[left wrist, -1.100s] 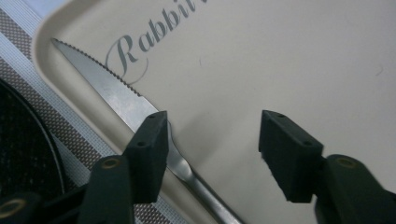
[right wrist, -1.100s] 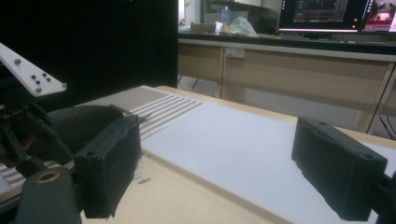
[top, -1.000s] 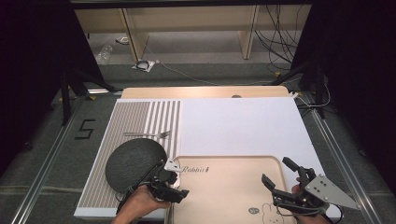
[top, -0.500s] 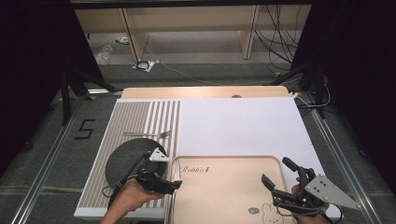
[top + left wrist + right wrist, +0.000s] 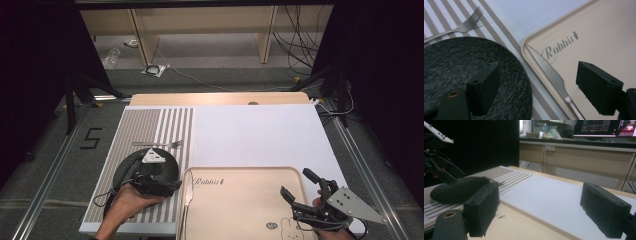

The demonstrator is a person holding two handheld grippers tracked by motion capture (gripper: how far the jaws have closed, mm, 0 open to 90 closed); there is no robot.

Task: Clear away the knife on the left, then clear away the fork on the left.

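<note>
**Left fingers spread wide over the plate's edge, knife lying on the tray**

Over on the left, the striped placemat (image 5: 150, 125) carries a fork (image 5: 159, 144) at the far side and the dark speckled plate (image 5: 131, 170) nearer the person. The left gripper (image 5: 172, 186) hovers above the plate's right edge, and its fingers (image 5: 484, 82) have just been opening; they stand wide apart now with nothing pinched between them. Seen between them in the left gripper view is the knife (image 5: 549, 72), lying along the left rim of the beige tray (image 5: 240, 200), blade tip toward the "Rabbit" lettering, apart from both fingers. Moving right across the tray, its middle is bare. At the right corner, the right gripper (image 5: 302, 187) sits low over the tray, fingers (image 5: 482, 207) spread and holding nothing, pointing out across the white tabletop (image 5: 260, 135).
</note>
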